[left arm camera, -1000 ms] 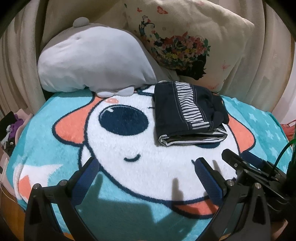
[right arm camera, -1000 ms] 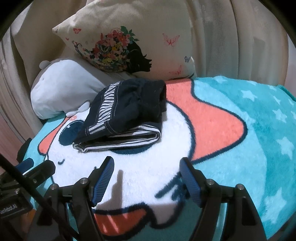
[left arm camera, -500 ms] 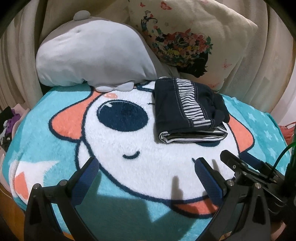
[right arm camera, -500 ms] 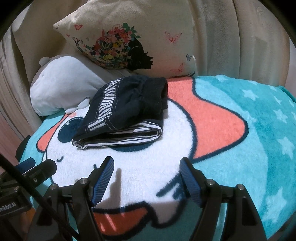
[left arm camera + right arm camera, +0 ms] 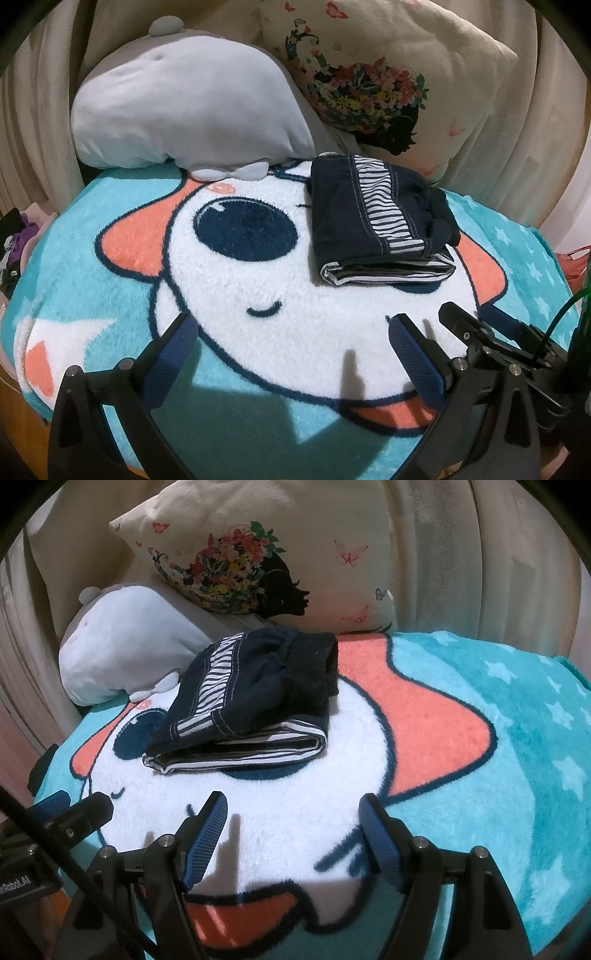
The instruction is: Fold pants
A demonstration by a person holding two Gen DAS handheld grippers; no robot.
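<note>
Nothing on the blanket [image 5: 110, 206] has shifted since a second ago; only your cameras have drifted slightly. Your left gripper [image 5: 291, 332] and right gripper [image 5: 293, 808] both hover with jaws spread wide, gripping nothing. Folded, the pants [image 5: 373, 218] lie apart from both, toward the blanket's far edge, just beside the grey plush [image 5: 192, 110] and the floral pillow [image 5: 258, 554].

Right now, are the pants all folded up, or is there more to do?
They look done: the pants lie in a neat folded stack on the blanket. Nothing is in hand; the left claw and right claw are both open and apart from them. Nothing obvious seems left.
</note>
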